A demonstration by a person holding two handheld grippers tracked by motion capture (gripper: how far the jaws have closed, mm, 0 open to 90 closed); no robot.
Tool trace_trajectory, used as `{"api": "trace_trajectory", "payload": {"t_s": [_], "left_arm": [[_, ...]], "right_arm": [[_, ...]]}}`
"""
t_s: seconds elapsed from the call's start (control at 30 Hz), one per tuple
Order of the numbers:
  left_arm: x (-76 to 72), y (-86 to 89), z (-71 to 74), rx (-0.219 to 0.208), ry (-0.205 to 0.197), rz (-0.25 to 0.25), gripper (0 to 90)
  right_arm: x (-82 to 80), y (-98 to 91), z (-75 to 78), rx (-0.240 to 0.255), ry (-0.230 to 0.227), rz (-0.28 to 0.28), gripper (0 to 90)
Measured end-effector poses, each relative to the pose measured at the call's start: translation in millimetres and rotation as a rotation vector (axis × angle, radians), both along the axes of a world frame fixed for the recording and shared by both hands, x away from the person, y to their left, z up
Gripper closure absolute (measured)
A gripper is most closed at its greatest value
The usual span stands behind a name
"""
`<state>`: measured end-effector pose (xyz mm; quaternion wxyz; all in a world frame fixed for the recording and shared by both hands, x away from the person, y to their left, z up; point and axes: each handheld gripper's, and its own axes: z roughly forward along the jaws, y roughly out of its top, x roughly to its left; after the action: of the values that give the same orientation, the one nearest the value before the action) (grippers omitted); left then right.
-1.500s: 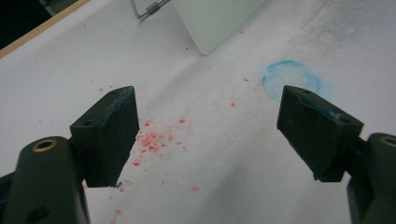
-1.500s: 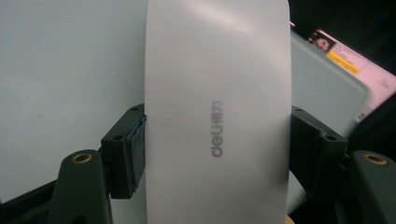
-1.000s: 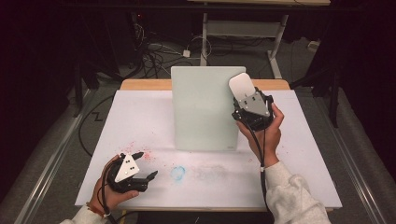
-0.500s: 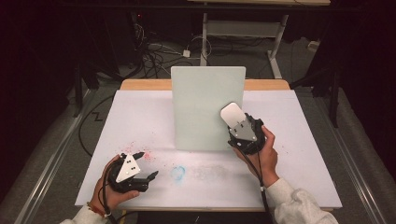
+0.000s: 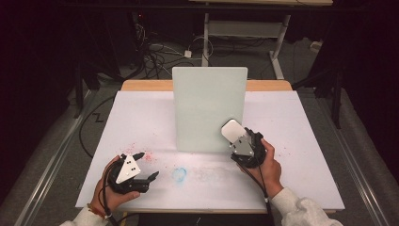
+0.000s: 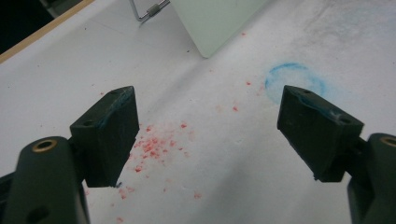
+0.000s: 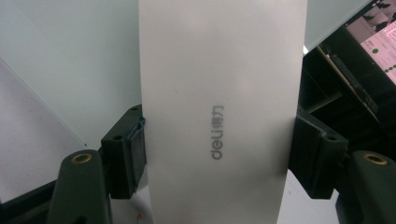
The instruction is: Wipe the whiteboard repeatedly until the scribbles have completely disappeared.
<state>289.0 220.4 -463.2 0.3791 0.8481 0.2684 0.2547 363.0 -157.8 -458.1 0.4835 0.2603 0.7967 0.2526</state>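
While the right gripper [image 5: 241, 141] hangs over the near-right part of the table, its two black jaws clamp a white eraser block [image 7: 219, 112] by the long sides; the block carries a grey "deli" mark and stands up between the jaws in the right gripper view. In the high view the eraser [image 5: 233, 130] sits against the lower right corner of the upright whiteboard [image 5: 209, 106]; contact with the board face cannot be told. The board's pale surface shows directly behind the block in the right gripper view.

The left gripper [image 5: 141, 165] rests low at the near-left of the table, jaws spread wide with nothing between them. In the left gripper view the white table sheet [image 6: 196, 154] lies between the jaws, with red crumbs [image 6: 154, 147] scattered close to the left jaw. A blue ring mark [image 6: 294, 79] lies just beyond the right jaw. The whiteboard's lower corner [image 6: 210, 23] and a wire stand leg [image 6: 149, 11] appear farther off. In the high view the blue ring [image 5: 179, 174] lies between the two grippers, nearer the left one.
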Motion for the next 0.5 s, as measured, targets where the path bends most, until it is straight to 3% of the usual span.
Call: {"api": "trace_trajectory", "payload": {"t_s": [0.37,0.5], "left_arm": [[-0.7,-0.9,1.0,0.003,-0.007,0.000,20.0],[-1.1,-0.4,1.4,0.000,-0.008,0.003,20.0]], "right_arm": [[5.0,-12.6,12.2,0.054,-0.039,-0.033,31.1],[6.9,-18.9,20.0,0.097,-0.044,-0.028,31.1]]}}
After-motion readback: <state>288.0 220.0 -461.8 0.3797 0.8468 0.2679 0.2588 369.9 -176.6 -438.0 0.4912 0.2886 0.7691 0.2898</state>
